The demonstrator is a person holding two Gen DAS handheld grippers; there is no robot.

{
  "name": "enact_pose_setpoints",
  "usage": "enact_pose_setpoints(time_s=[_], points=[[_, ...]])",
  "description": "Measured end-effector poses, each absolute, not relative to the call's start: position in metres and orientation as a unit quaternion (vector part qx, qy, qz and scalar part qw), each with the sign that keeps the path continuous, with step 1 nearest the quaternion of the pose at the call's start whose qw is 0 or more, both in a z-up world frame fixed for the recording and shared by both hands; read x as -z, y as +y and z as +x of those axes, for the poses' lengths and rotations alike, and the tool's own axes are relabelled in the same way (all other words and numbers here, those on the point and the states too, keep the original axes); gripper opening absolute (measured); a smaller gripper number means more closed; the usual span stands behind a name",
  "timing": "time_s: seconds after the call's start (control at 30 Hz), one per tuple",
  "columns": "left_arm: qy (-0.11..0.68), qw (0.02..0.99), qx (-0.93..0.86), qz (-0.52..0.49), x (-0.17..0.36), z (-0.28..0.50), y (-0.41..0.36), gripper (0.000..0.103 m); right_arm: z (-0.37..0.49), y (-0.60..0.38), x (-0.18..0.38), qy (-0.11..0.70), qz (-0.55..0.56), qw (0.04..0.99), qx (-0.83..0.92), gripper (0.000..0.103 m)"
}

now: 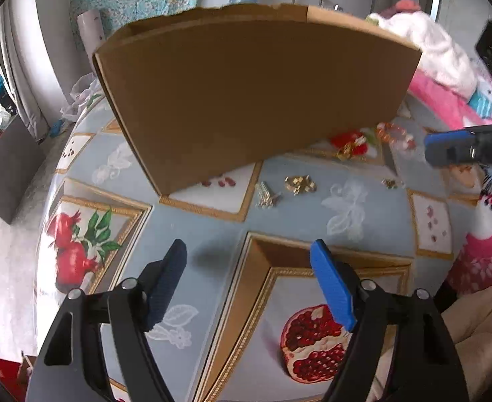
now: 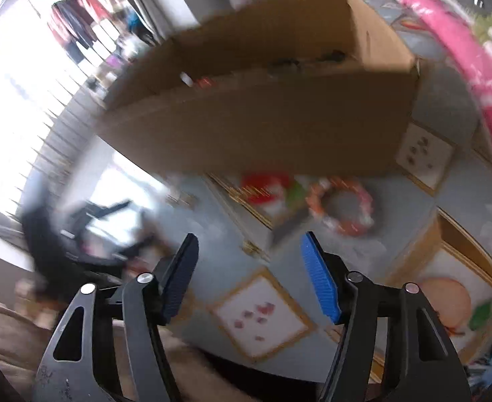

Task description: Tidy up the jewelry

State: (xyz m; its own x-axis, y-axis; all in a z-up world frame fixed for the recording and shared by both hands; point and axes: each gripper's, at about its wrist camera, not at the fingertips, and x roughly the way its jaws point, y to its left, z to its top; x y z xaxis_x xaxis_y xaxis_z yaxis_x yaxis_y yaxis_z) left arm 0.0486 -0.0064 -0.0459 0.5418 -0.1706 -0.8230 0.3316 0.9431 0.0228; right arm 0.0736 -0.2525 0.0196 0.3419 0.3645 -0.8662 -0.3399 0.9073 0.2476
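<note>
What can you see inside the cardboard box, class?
From the right wrist view, the open cardboard box shows only blurred dark shapes and a small red-and-white item along its near inner edge. Its floor is hidden by the front wall.

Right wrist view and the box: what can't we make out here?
- Cardboard box contents: hidden by its front wall in the left wrist view; smeared by motion blur in the right.
- Beaded bracelet: blurred, beads unreadable.
- Gold pieces: too small to identify.
- Left gripper: a dark blur in the right wrist view.

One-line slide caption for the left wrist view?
Open left gripper hovers over pomegranate-print tablecloth, facing cardboard box and scattered gold jewelry.
</note>
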Motion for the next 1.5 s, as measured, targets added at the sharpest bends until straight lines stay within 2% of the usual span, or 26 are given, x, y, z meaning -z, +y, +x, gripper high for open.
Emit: enact_pose_setpoints(time_s=[0.07,0.13,0.17,0.27,0.33,0.43,0.47,0.5,0.73,0.9,1.1,1.3,1.37,1.4,1.5], points=[[0.460,0.874,0.133,0.083,0.047,0.050,-0.004,0.082,0.065,-0.247,-0.017,0.516,-0.028,0.835,-0.187,0.060],[0.467,0.873,0.115,0.079,0.049,0.053,0.000,0.096,0.063,-0.245,-0.014,0.512,-0.036,0.840,-0.175,0.061],[0.472,0.872,0.107,0.076,0.050,0.055,0.003,0.099,0.061,-0.246,-0.013,0.511,-0.034,0.843,-0.167,0.061],[0.474,0.871,0.105,0.066,0.051,0.056,0.008,0.099,0.061,-0.248,-0.004,0.518,-0.040,0.841,-0.149,0.070],[0.474,0.872,0.104,0.066,0.051,0.057,0.006,0.099,0.060,-0.247,0.003,0.515,-0.055,0.844,-0.139,0.071],[0.477,0.870,0.103,0.067,0.051,0.057,0.005,0.099,0.056,-0.242,0.007,0.508,-0.084,0.847,-0.130,0.085],[0.479,0.869,0.104,0.067,0.051,0.057,0.007,0.099,0.057,-0.243,0.009,0.512,-0.083,0.846,-0.125,0.095],[0.481,0.868,0.104,0.067,0.051,0.058,0.008,0.099,0.057,-0.245,0.010,0.514,-0.077,0.845,-0.124,0.095],[0.481,0.868,0.104,0.066,0.051,0.058,0.007,0.099,0.055,-0.255,0.010,0.517,-0.072,0.845,-0.115,0.095],[0.473,0.872,0.105,0.066,0.050,0.058,0.007,0.099,0.060,-0.248,0.031,0.511,-0.075,0.847,-0.123,0.095],[0.467,0.875,0.111,0.067,0.050,0.056,0.007,0.099,0.052,-0.247,0.018,0.509,-0.068,0.849,-0.124,0.094],[0.458,0.879,0.115,0.065,0.050,0.053,0.008,0.099,0.042,-0.230,-0.001,0.472,-0.054,0.860,-0.184,0.082],[0.454,0.881,0.119,0.058,0.049,0.052,0.010,0.098,0.042,-0.227,0.002,0.477,-0.048,0.856,-0.192,0.071],[0.446,0.885,0.123,0.051,0.046,0.051,0.012,0.097,0.044,-0.228,0.004,0.482,-0.044,0.853,-0.197,0.070],[0.421,0.896,0.138,0.037,0.036,0.049,0.013,0.090,0.047,-0.231,0.003,0.482,-0.035,0.852,-0.200,0.061]])
